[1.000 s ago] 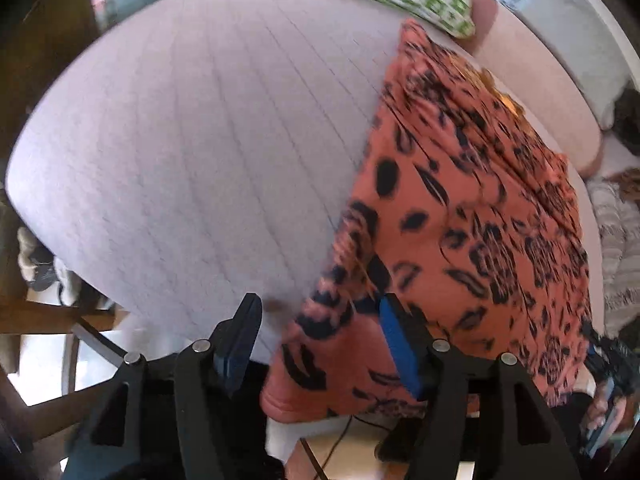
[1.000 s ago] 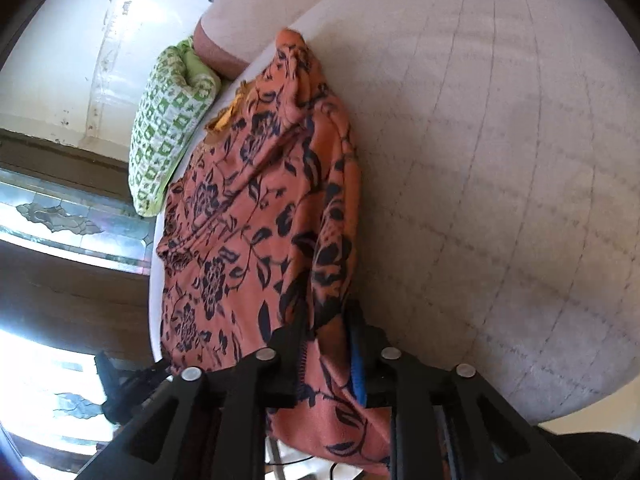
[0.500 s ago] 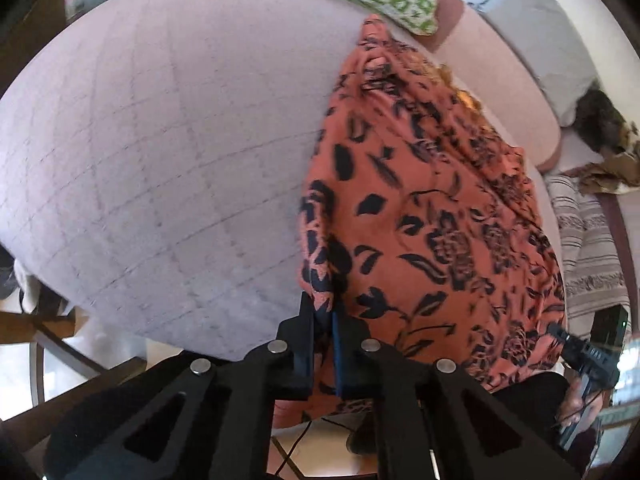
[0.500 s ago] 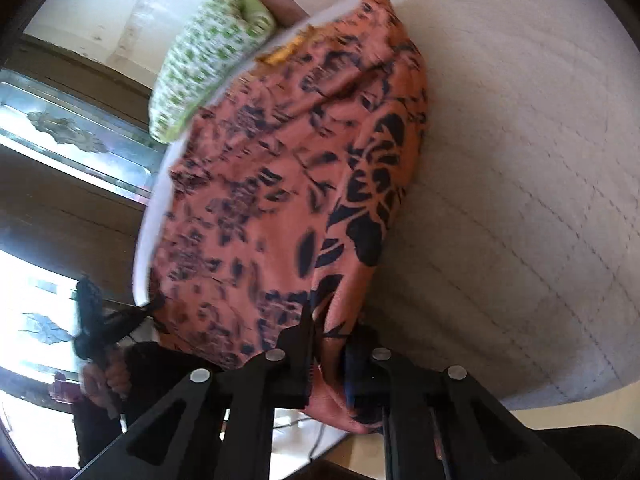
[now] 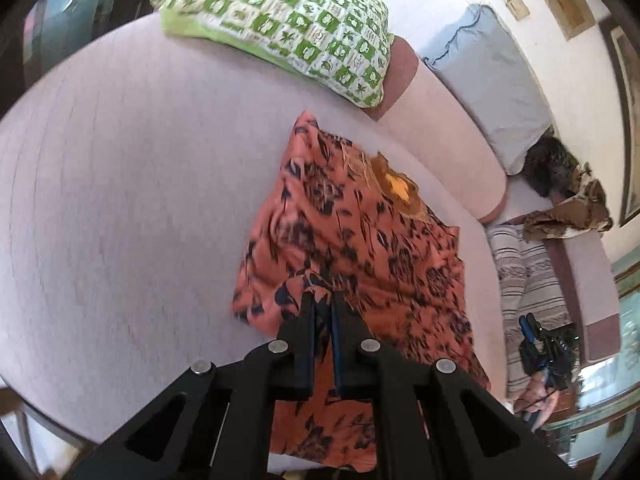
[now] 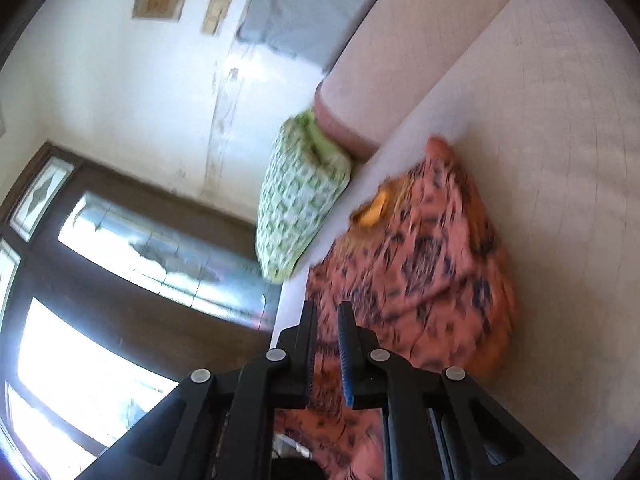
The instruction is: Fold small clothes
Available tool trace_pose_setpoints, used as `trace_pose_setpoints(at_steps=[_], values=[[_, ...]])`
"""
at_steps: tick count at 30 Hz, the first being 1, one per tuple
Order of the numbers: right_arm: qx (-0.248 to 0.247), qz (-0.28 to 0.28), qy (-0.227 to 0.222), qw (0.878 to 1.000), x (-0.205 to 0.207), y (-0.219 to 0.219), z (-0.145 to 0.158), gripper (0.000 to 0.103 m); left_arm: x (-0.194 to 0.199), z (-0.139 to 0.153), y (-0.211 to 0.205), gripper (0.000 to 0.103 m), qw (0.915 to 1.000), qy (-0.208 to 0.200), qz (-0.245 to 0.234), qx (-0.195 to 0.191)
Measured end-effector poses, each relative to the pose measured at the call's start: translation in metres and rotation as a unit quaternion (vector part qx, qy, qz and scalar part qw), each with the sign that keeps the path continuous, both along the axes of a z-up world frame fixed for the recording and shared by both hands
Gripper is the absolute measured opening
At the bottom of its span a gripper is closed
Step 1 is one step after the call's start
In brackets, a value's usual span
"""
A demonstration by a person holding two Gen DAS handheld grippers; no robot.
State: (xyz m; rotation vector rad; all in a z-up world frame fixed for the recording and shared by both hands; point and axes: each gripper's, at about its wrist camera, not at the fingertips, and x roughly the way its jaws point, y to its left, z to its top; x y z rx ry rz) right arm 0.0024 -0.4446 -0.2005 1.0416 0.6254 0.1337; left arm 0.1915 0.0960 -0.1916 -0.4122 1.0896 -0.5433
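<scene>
Pale lilac quilted mattress [image 5: 120, 184], green-checked pillow [image 5: 288, 28] at its head, white wall [image 6: 120, 92] behind. Orange floral garment [image 5: 360, 248] lies mid-mattress; left hand-held gripper [image 5: 323, 300] pinches its near fold. Right hand-held gripper [image 6: 326, 312], fingers nearly together over the cloth's edge; grasp cannot be told.

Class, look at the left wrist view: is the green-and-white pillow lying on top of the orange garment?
No: the green-and-white pillow sits apart at the bed's far end, with bare bedcover between it and the orange garment.

We saw the garment [image 5: 360, 240] lying on the sofa seat [image 5: 120, 200], its near end hanging over the front edge. A pillow [image 5: 288, 28] lay behind it, against the bolster [image 5: 440, 136] along the seat's back.
</scene>
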Motion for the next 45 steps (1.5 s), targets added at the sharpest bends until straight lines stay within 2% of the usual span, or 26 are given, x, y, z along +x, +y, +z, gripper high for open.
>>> trace_pose_setpoints(at_steps=[2,5,7,9,10,12,13,14,17,20,22,25,27,28,29,30,32,34,36,37,38,40,45], values=[[-0.032,-0.002,0.036,0.999,0.009,-0.002,-0.001,0.015,0.003,-0.002,-0.006,0.006,1.0000,0.001,0.001,0.007],[-0.056,0.027,0.112,0.992,0.011,0.003,-0.015,0.017,-0.006,-0.011,-0.012,0.006,0.9996,-0.006,-0.009,0.026],[-0.089,0.040,0.159,0.983,-0.001,0.008,-0.026,0.027,-0.013,-0.020,-0.011,0.006,0.9993,-0.005,-0.013,0.033],[-0.117,0.042,0.176,0.977,-0.022,0.014,-0.036,0.030,-0.021,-0.028,-0.007,0.007,0.9992,-0.003,-0.012,0.037],[-0.111,0.045,0.177,0.977,-0.034,0.016,-0.041,0.032,-0.024,-0.030,-0.004,0.011,0.9992,-0.001,-0.011,0.039],[-0.086,0.050,0.175,0.979,-0.051,0.016,-0.050,0.053,-0.028,-0.035,0.002,0.028,0.9990,0.006,-0.011,0.043],[-0.073,0.046,0.172,0.981,-0.061,0.018,-0.053,0.075,-0.029,-0.036,0.005,0.046,0.9989,0.010,-0.008,0.046],[-0.064,0.038,0.163,0.984,-0.070,0.019,-0.053,0.079,-0.029,-0.037,0.008,0.060,0.9985,0.014,0.000,0.052],[-0.042,0.037,0.143,0.988,-0.079,0.025,-0.056,0.079,-0.031,-0.040,0.019,0.063,0.9977,0.010,0.012,0.065],[-0.037,0.041,0.144,0.988,-0.078,0.033,-0.058,0.079,-0.034,-0.038,0.026,0.063,0.9980,-0.007,0.012,0.062],[-0.036,0.062,0.151,0.986,-0.069,0.044,-0.067,0.079,-0.037,-0.035,0.031,0.063,0.9983,-0.024,0.011,0.051],[-0.046,0.096,0.154,0.982,-0.061,0.058,-0.075,0.079,-0.042,-0.032,0.033,0.072,0.9984,-0.042,-0.002,0.039],[-0.046,0.115,0.151,0.981,-0.053,0.067,-0.078,0.077,-0.042,-0.030,0.034,0.073,0.9976,-0.057,-0.003,0.039],[-0.050,0.125,0.148,0.980,-0.051,0.071,-0.078,0.071,-0.042,-0.029,0.033,0.073,0.9972,-0.066,-0.006,0.036],[-0.064,0.135,0.147,0.978,-0.049,0.077,-0.078,0.059,-0.041,-0.029,0.031,0.073,0.9968,-0.072,-0.011,0.034],[-0.075,0.140,0.150,0.976,-0.047,0.081,-0.078,0.054,-0.040,-0.031,0.027,0.073,0.9960,-0.080,-0.020,0.036],[-0.089,0.150,0.161,0.971,-0.044,0.087,-0.082,0.031,-0.036,-0.035,0.018,0.073,0.9937,-0.088,-0.036,0.059],[-0.101,0.153,0.169,0.968,-0.041,0.093,-0.083,0.024,-0.034,-0.043,0.006,0.073,0.9906,-0.092,-0.064,0.079],[-0.111,0.161,0.163,0.967,-0.039,0.098,-0.080,0.018,-0.027,-0.054,-0.005,0.050,0.9905,-0.063,-0.086,0.087],[-0.112,0.163,0.155,0.968,-0.038,0.101,-0.077,0.017,-0.024,-0.057,-0.009,0.027,0.9900,-0.055,-0.093,0.090],[-0.110,0.163,0.147,0.969,-0.038,0.102,-0.074,0.016,-0.021,-0.059,-0.013,0.018,0.9897,-0.047,-0.100,0.091],[-0.092,0.161,0.126,0.974,-0.036,0.099,-0.066,0.014,-0.017,-0.057,-0.016,0.009,0.9898,-0.042,-0.110,0.080],[-0.042,0.135,0.045,0.989,-0.010,0.069,-0.033,0.013,0.002,-0.019,-0.024,0.009,0.9914,-0.054,-0.119,0.006]])
